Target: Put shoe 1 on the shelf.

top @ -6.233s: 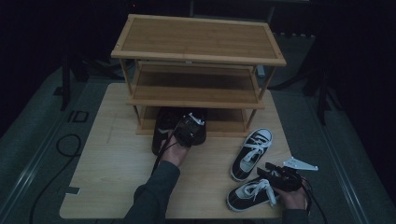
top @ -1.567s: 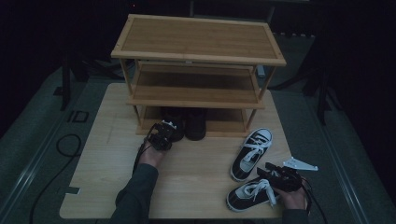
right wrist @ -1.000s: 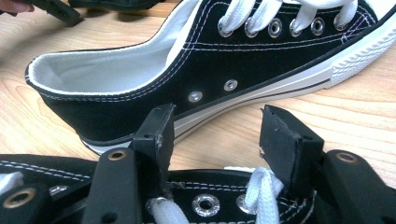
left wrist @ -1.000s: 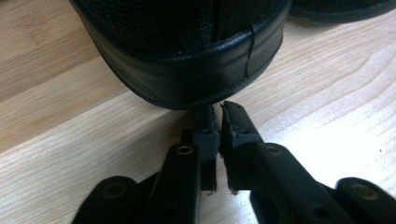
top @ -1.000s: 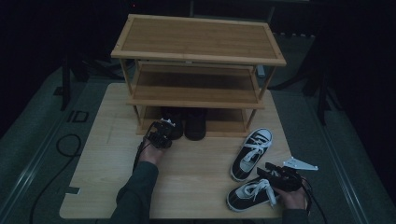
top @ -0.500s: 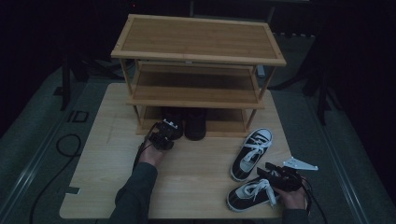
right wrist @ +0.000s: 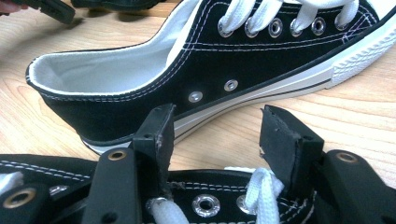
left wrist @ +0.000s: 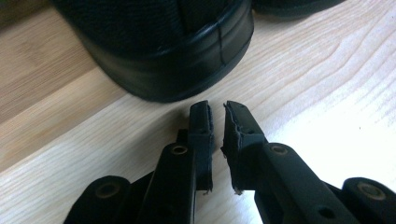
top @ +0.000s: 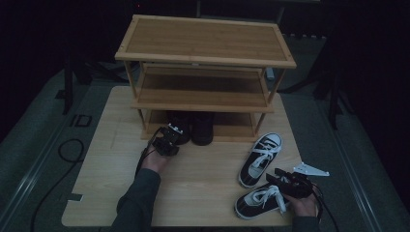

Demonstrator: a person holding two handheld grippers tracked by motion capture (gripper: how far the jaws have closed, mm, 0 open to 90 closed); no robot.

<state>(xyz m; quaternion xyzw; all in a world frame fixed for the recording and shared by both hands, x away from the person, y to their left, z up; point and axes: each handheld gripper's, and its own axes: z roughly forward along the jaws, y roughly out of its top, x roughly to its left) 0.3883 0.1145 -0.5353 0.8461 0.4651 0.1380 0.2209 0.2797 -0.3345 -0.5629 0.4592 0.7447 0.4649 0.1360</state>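
High view: a three-tier wooden shoe rack [top: 205, 53] stands at the far side of the desk [top: 208, 181]. Two black shoes [top: 193, 129] sit side by side on its bottom tier, toward twelve o'clock from the left tool [top: 170, 140], which rests just in front of the left one. At about four o'clock on the desk lie two black-and-white sneakers: the far sneaker [top: 261, 152] points toward the rack, and the near sneaker [top: 258, 200] lies under the right tool [top: 285, 182].

Left gripper view: the left tool [left wrist: 215, 114] has its jaws nearly together with nothing between them; they have just been opening a little. The heel of the black shoe [left wrist: 159, 51] is at twelve o'clock, just clear of the tips, so that shoe looks placed and released.

Right gripper view: the right tool [right wrist: 212, 135] stands open, its jaws straddling the laced top of the near sneaker [right wrist: 205, 200] without pressing on it. The far sneaker [right wrist: 210, 60] lies beyond, toward twelve o'clock.

Risk, as I judge it: closing here may catch only laces or the soft tongue, so the sneaker could swing or slip when lifted. A low lift might also knock the far sneaker, and the left tool backing out carelessly could nudge the black shoe off line.
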